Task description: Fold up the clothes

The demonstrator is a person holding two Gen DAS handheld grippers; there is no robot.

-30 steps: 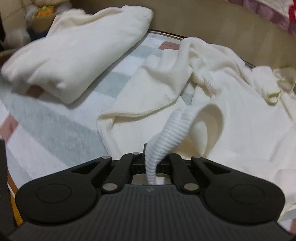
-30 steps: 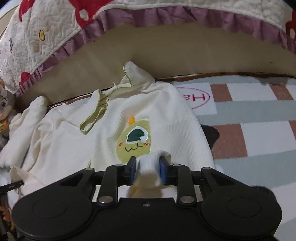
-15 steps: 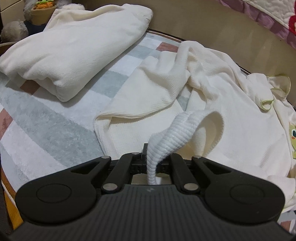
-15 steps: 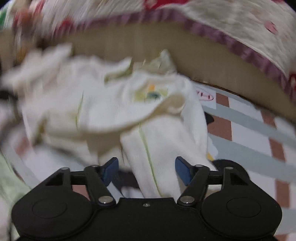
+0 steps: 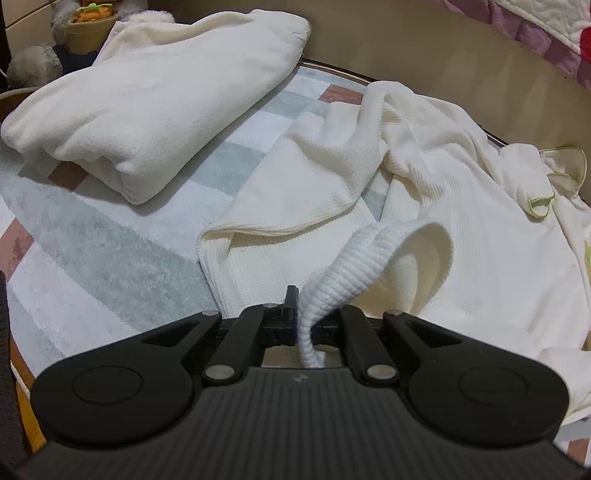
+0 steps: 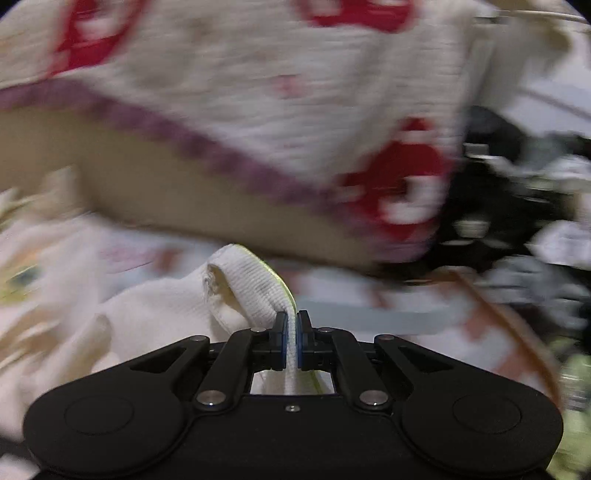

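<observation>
The left gripper [image 5: 308,325] clamps the cream garment's [image 5: 461,229] ribbed cuff [image 5: 354,258], beside the folded garment [image 5: 155,99]. The right gripper [image 6: 291,339], jaws just closing, pinches what seems its green-trimmed hem [image 6: 255,284].

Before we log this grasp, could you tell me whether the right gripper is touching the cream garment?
Touching: in the right wrist view, the right gripper pinches the cream garment's ribbed edge between its blue pads.

This is a home bedroom. A quilted bedspread [image 5: 554,18] with red shapes and a purple frill hangs over the bed side. Below it lies a striped blanket [image 5: 92,258] bearing folded cream clothes [image 5: 147,110]; plush toys [image 5: 33,66] sit beyond.
</observation>
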